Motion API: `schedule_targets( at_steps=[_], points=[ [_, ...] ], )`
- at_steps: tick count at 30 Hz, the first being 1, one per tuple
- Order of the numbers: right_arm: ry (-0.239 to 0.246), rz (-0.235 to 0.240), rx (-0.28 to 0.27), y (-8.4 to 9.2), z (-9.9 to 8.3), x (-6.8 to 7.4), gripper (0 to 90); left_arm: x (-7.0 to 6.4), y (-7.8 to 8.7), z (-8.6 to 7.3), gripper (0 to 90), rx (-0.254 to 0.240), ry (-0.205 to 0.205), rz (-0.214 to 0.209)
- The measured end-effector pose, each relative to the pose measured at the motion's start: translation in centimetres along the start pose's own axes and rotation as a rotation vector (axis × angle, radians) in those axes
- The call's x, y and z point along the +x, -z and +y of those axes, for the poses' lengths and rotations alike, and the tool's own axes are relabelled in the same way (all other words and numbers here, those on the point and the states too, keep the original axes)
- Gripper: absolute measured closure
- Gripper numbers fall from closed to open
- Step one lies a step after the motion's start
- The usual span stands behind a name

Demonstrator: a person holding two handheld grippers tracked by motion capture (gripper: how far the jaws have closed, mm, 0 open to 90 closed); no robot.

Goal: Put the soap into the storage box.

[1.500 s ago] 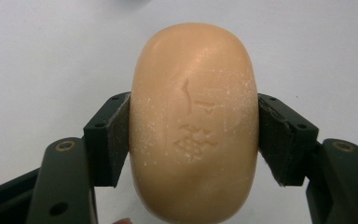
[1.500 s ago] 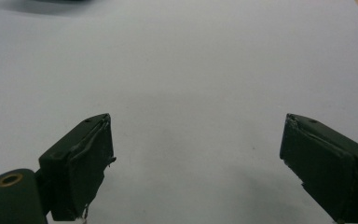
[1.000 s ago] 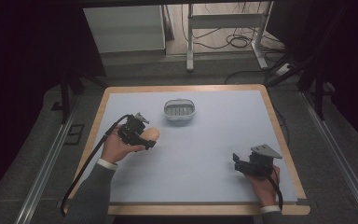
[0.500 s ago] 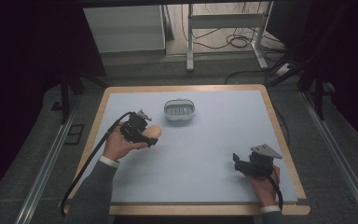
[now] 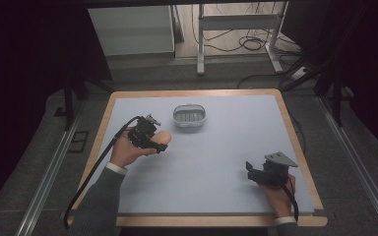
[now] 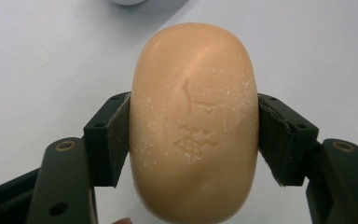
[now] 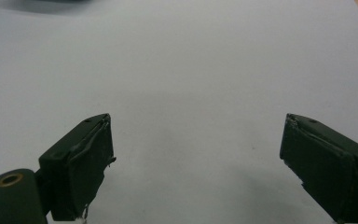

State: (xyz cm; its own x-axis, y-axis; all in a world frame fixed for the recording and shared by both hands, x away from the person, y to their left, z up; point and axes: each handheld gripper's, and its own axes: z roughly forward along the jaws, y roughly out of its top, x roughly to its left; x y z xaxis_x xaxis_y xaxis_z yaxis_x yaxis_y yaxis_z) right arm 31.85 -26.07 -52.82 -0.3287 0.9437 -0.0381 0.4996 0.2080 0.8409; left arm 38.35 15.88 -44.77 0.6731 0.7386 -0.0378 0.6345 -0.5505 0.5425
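Left gripper: the left gripper [image 5: 153,141] was clamped on a peach-coloured bar of soap [image 6: 193,121], one pad [image 6: 119,135] pressed against each long side.
Soap: it stuck out past the fingertips toward the soap dish [image 5: 189,117], held over the left half of the table [image 5: 216,162]; stamped marks showed on its upper face.
Soap dish: a grey oval dish with a slotted floor sat near the table's far edge, just beyond the held soap.
Right gripper: the right gripper [image 7: 196,158] stood with its jaws wide apart, nothing between them, over the pale mat near the right front corner.
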Motion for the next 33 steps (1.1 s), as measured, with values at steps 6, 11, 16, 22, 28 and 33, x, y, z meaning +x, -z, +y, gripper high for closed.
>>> schedule_targets(
  at_steps=[6,11,16,22,28,33],
  points=[
    [-0.002,0.000,-0.001,0.0,0.0,0.0,9.6,0.0,-0.1,0.7,32.6,0.001,-0.012,0.009],
    [-0.002,0.000,-0.001,0.0,0.0,0.0,9.6,0.1,-0.3,1.1,32.6,0.001,-0.014,0.007],
    [-0.002,0.000,-0.001,0.0,0.0,0.0,9.6,0.2,-0.5,1.6,32.6,0.007,-0.020,0.011],
    [-0.003,0.000,-0.001,0.0,0.0,0.0,9.6,0.5,-0.3,2.1,32.6,0.005,-0.026,0.019],
    [-0.002,0.000,-0.001,0.0,0.0,0.0,9.6,0.7,-0.3,2.4,32.6,0.006,-0.028,0.016],
    [-0.003,0.000,0.000,0.0,0.0,0.0,9.6,0.7,-0.3,2.8,32.6,0.002,-0.032,0.018]
  ],
)
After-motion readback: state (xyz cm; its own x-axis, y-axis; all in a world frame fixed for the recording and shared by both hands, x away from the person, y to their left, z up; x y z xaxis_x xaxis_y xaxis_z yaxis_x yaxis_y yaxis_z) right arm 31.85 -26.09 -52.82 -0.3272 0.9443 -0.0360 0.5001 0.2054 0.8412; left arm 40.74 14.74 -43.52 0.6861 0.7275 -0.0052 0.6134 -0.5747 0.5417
